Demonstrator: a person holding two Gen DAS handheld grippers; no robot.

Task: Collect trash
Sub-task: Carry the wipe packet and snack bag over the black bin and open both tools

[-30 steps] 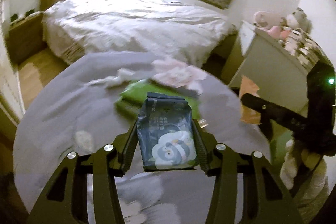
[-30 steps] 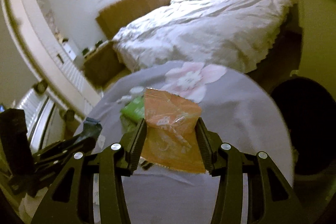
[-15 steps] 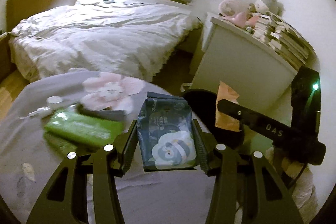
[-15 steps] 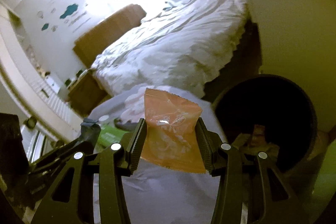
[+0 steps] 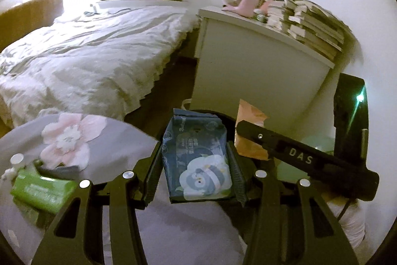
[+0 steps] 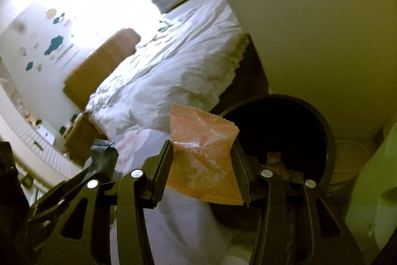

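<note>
My left gripper (image 5: 194, 171) is shut on a dark blue wipes packet (image 5: 197, 160) with a cartoon animal on it, held over the edge of a grey flowered cover (image 5: 109, 138). My right gripper (image 6: 202, 165) is shut on an orange plastic wrapper (image 6: 202, 158), held at the near rim of a round black bin (image 6: 280, 131). The bin's dark opening holds some scraps. In the left wrist view the right gripper (image 5: 250, 138) and its orange wrapper (image 5: 248, 116) show to the right, over the bin's rim (image 5: 224, 117). The left packet (image 6: 103, 152) shows at lower left in the right wrist view.
A green packet (image 5: 41, 188) and a small white cap (image 5: 16, 158) lie on the grey cover at left. A white cabinet (image 5: 250, 73) with stacked books (image 5: 315, 26) and soft toys stands behind the bin. A bed with a white duvet (image 5: 82, 54) fills the left background.
Both grippers have swung to the right with their packets, away from the middle of the grey cover toward the black bin, which has come into view and grown larger.
</note>
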